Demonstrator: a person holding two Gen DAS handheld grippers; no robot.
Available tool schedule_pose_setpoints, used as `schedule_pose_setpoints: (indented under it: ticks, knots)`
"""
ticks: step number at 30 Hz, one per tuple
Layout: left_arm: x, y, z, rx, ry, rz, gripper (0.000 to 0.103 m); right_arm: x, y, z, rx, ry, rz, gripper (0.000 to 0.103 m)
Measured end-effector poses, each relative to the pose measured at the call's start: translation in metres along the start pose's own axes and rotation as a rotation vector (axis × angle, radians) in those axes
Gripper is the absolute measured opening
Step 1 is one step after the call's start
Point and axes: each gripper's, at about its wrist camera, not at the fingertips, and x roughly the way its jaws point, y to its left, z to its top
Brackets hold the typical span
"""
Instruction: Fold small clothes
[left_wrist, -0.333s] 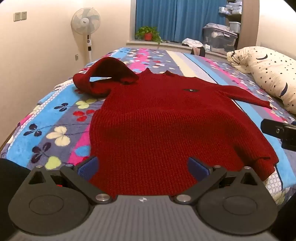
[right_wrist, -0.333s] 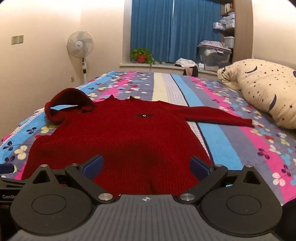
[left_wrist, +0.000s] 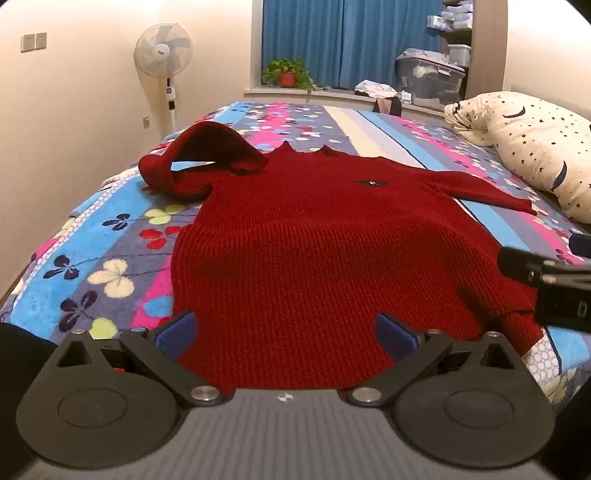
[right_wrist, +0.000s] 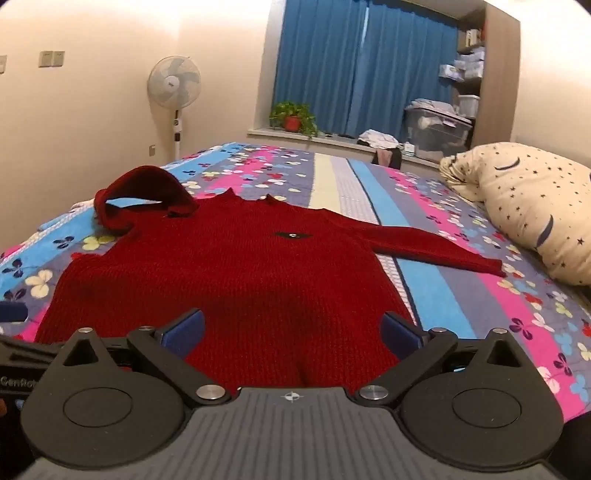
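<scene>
A dark red knit sweater (left_wrist: 325, 236) lies front up on the bed, hem toward me; it also shows in the right wrist view (right_wrist: 236, 266). Its left sleeve (left_wrist: 199, 162) is bunched in a raised loop by the collar. Its right sleeve (left_wrist: 484, 188) lies straight out to the right. My left gripper (left_wrist: 286, 330) is open and empty, hovering over the hem. My right gripper (right_wrist: 291, 332) is open and empty over the hem's right part. The right gripper's body (left_wrist: 546, 284) shows at the right edge of the left wrist view.
The bed has a flowered striped blanket (left_wrist: 110, 236). A star-print pillow (left_wrist: 535, 147) lies at the right. A standing fan (left_wrist: 164, 55) stands by the left wall. A potted plant (left_wrist: 286, 74) and storage boxes (left_wrist: 428, 81) sit by the blue curtains.
Both grippers have drawn back and tilted up a little, so the sweater sits lower in both views. The sweater has not moved.
</scene>
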Motion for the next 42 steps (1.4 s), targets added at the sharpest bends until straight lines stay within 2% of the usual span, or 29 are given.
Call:
schedule_pose_setpoints:
  ticks: [7, 12, 42]
  knots:
    - [0.001, 0.0, -0.001, 0.005, -0.002, 0.002, 0.103, 0.008, -0.002, 0.001, 0.005, 0.032, 0.065, 0.1]
    - [0.001, 0.001, -0.001, 0.005, -0.007, -0.002, 0.103, 0.007, 0.01, -0.005, -0.019, 0.035, 0.091, 0.098]
    - [0.0, -0.002, -0.002, 0.015, -0.01, -0.001, 0.103, 0.007, 0.012, -0.006, -0.019, 0.048, 0.084, 0.098]
